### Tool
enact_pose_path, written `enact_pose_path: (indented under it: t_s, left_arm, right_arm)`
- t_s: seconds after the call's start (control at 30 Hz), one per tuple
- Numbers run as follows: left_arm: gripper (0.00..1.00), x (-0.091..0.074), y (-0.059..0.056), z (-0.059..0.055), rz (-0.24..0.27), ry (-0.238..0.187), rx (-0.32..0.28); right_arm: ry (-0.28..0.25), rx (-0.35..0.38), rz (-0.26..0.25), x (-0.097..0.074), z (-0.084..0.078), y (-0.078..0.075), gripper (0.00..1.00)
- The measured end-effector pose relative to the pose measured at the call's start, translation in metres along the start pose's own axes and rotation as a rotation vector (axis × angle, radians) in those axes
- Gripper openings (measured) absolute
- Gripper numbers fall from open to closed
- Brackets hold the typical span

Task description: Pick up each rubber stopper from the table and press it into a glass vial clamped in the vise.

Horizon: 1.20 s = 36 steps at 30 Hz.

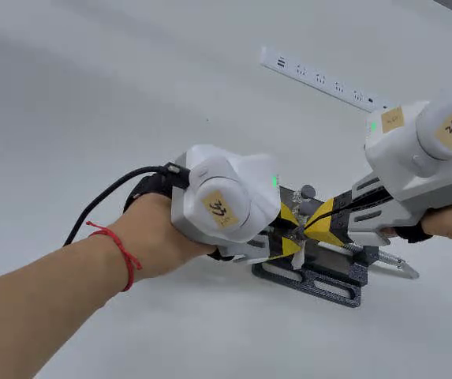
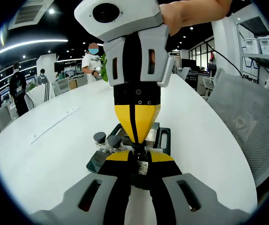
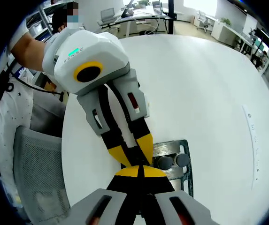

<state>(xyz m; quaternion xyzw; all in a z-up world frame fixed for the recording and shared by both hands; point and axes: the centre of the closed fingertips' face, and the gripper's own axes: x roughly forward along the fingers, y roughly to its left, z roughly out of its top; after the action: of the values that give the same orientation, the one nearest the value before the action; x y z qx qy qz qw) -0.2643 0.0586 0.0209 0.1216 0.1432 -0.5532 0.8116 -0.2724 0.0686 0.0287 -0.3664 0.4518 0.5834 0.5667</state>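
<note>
Glass vial (image 2: 142,166) in the vise (image 2: 163,137) is clasped steady by the nearly closed left gripper (image 2: 142,159) while the right gripper (image 2: 136,142), pinched shut, its stopper presumably hidden, is pressed down from 12 o'clock, beside two stoppered vials (image 2: 114,141) at 10 o'clock.

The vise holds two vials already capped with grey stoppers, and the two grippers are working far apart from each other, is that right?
Not quite. The two capped vials sit in the vise, but the left gripper and right gripper meet tip to tip over it, as the left gripper view shows.
</note>
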Motion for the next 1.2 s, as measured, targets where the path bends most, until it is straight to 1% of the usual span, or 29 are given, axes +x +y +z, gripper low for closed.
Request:
enact_pose_path:
  t_s: [0.2, 0.77, 0.9, 1.2]
  left_arm:
    - [0.1, -0.0003, 0.0, 0.0001, 0.0, -0.001, 0.0]
    - [0.1, 0.0017, 0.0002, 0.0007, -0.002, 0.0, 0.003]
    - [0.1, 0.0023, 0.0003, 0.0004, -0.002, 0.001, 0.003]
    - [0.1, 0.0024, -0.001, 0.001, -0.004, 0.0, 0.003]
  right_arm:
    - [-0.002, 0.012, 0.006, -0.0002, 0.0001, 0.0, 0.0]
    - [0.015, -0.003, 0.002, -0.0005, -0.0024, -0.0007, 0.0]
    - [0.016, 0.003, 0.006, -0.0004, -0.003, -0.0013, 0.0]
    - [0.038, -0.008, 0.006, 0.0003, -0.0029, -0.0003, 0.0]
